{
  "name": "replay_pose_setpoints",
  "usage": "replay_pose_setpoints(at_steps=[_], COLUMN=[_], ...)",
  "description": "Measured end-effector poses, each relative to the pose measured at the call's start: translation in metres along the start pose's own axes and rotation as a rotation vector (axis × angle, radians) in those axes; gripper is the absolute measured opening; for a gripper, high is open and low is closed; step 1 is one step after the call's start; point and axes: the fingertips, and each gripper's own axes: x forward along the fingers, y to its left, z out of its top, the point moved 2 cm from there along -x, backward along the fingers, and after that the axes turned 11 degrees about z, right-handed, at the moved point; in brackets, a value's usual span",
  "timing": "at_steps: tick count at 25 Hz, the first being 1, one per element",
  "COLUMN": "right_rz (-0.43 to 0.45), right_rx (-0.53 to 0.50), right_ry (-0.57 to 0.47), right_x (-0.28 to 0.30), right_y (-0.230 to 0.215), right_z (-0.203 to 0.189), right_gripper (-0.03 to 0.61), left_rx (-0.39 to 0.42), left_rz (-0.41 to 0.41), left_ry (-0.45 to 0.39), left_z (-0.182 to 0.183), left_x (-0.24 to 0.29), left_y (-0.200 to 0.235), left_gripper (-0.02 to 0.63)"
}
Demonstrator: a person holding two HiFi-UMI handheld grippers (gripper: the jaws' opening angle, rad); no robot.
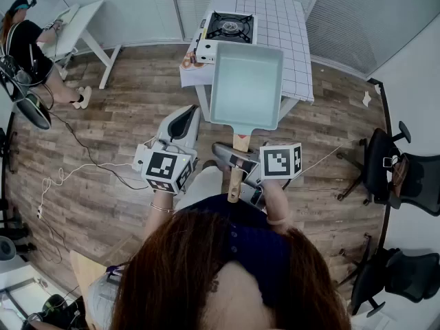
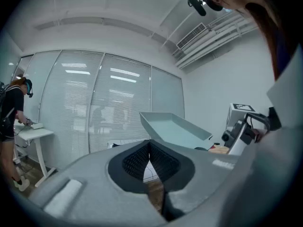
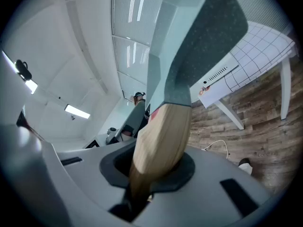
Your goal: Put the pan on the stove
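Two grippers are up, but only one bears load. Your left gripper point(image 2: 149, 148) stands at 9 o'clock of the wooden handle point(image 1: 239, 143), jaws together on nothing, so it gives no support. The rectangular pan point(image 1: 246, 84) hangs in the air over the near edge of the table point(image 1: 292, 26). The portable gas stove point(image 1: 230, 27) lies beyond it at 12 o'clock.

Your right gripper point(image 3: 151, 174) has its jaws narrow and clamped on the handle alone.

Risks:
- The pan's weight sits well ahead of that grip, so it may droop or roll.
- Its far rim may strike the stove body on approach.

Not verifiable:
- The pan covers the stove's near side in the head view.
- The pan's underside blocks the burner in the right gripper view.
- The handle's end is buried between the jaws.
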Motion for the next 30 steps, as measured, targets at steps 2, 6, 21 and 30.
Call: replay_pose_setpoints(at_steps=[2, 6, 21, 30], right_rz=[-0.003, -0.015, -0.022, -0.031], right_rx=[-0.003, -0.008, 0.002, 0.008], right_ry=[-0.001, -0.003, -0.009, -0.020], right_x=[0.002, 0.005, 0.023, 0.036], right_y=[-0.001, -0.003, -0.019, -0.031], right_z=[0.002, 0.006, 0.025, 0.048], right_gripper=[0.064, 0.066, 0.072, 0.072], left_rx=[-0.002, -0.004, -0.006, -0.014], left_rz=[-0.002, -0.008, -0.038, -0.045], left_ry=[-0.001, 0.000, 0.011, 0.026], left_z=[0.000, -0.001, -0.005, -0.009], left_x=[0.002, 0.007, 0.033, 0.056], left_y=[0.002, 0.006, 0.024, 0.042], left_gripper=[0.011, 0.011, 0.011, 0.011])
